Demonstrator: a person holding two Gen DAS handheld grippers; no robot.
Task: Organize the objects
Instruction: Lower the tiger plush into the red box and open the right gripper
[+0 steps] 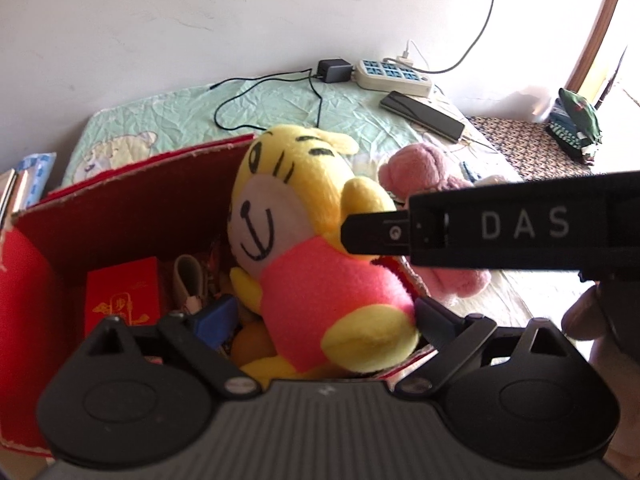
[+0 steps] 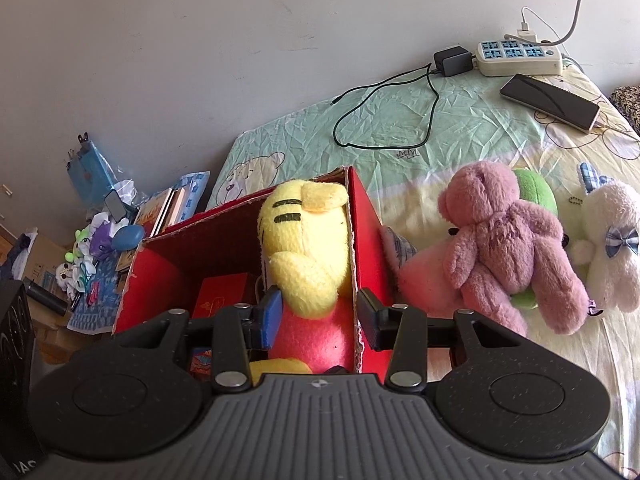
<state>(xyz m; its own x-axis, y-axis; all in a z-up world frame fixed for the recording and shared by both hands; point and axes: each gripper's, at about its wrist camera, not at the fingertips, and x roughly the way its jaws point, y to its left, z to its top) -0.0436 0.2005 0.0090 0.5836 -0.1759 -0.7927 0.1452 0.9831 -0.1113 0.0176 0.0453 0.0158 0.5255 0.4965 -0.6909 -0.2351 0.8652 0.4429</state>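
- Grippers first: right gripper (image 2: 317,318) at bottom centre of its view has its fingers spread either side of the tiger plush (image 2: 308,256), one pad outside the red box (image 2: 370,232) wall, not pinching it
- left gripper (image 1: 316,320) also spread wide around the plush at lower centre
- looks like the drop-into-box step; next move is probably backing out and going for the pink bear (image 2: 508,240) at right
- plush is yellow, pink shirt, soft, sitting half inside the box

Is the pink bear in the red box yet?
No, the pink bear lies on the bed sheet to the right of the red box, beside the white plush.
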